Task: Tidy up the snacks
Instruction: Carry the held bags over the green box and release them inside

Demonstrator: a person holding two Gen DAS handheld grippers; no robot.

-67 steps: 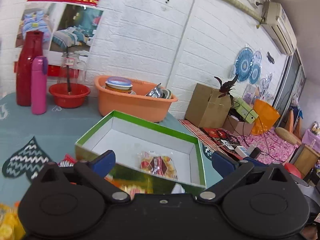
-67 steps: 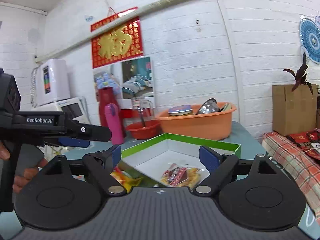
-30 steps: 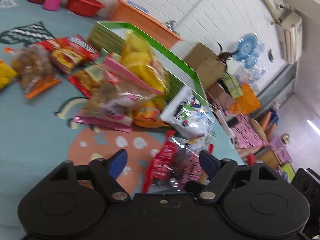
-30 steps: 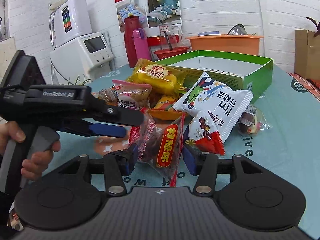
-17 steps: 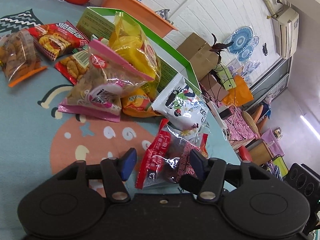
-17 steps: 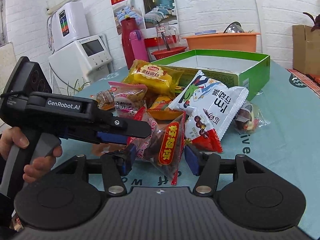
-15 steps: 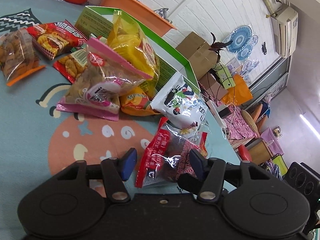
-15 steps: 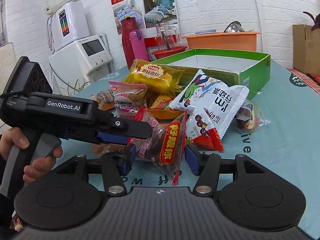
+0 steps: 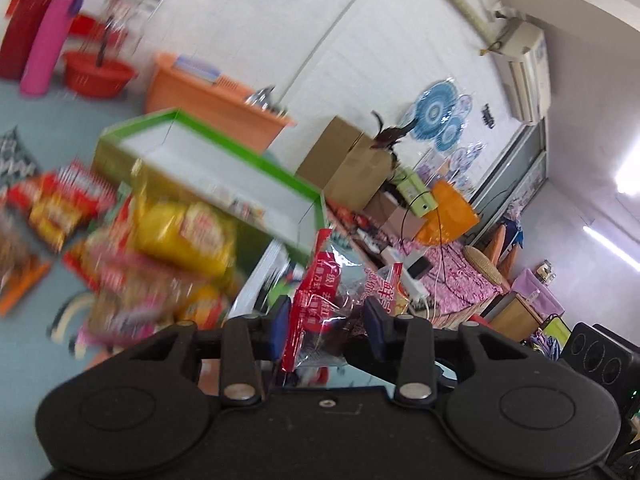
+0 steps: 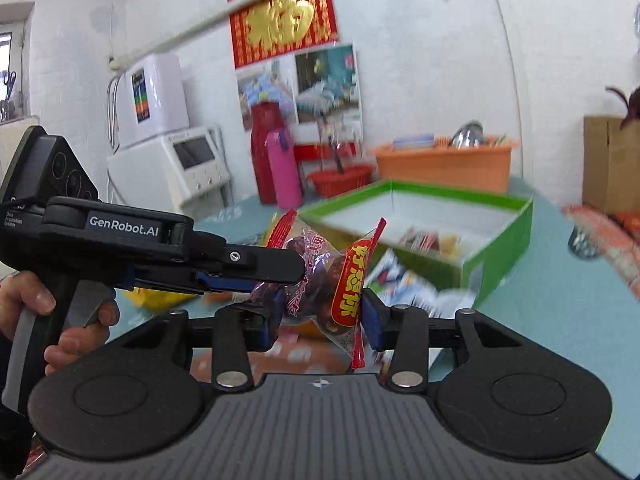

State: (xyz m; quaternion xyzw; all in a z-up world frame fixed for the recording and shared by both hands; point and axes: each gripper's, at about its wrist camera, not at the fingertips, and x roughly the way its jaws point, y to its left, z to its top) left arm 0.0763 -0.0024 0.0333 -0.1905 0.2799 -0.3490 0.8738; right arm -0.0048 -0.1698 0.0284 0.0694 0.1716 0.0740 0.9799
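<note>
Both grippers hold one clear red-edged date snack bag [image 9: 326, 300], also in the right wrist view [image 10: 320, 276], lifted above the table. My left gripper [image 9: 326, 322] is shut on it; from the right wrist view it [image 10: 280, 270] reaches in from the left. My right gripper [image 10: 322, 314] is shut on the same bag. The open green box [image 9: 224, 168] stands behind, seen also in the right wrist view [image 10: 500, 240], with a snack packet [image 10: 424, 240] inside. A blurred pile of snack packets [image 9: 160, 248] lies left of the box.
An orange basin [image 10: 444, 164], a red bowl [image 10: 340, 180], a pink bottle [image 10: 284, 172] and a red flask [image 10: 264, 152] stand at the back of the teal table [image 10: 560, 312]. A cardboard box [image 10: 610, 164] is at the right. A white appliance [image 10: 172, 160] stands at the left.
Both grippers have closed on the date bag and lifted it off the table, up toward the green box. The views are motion-blurred.
</note>
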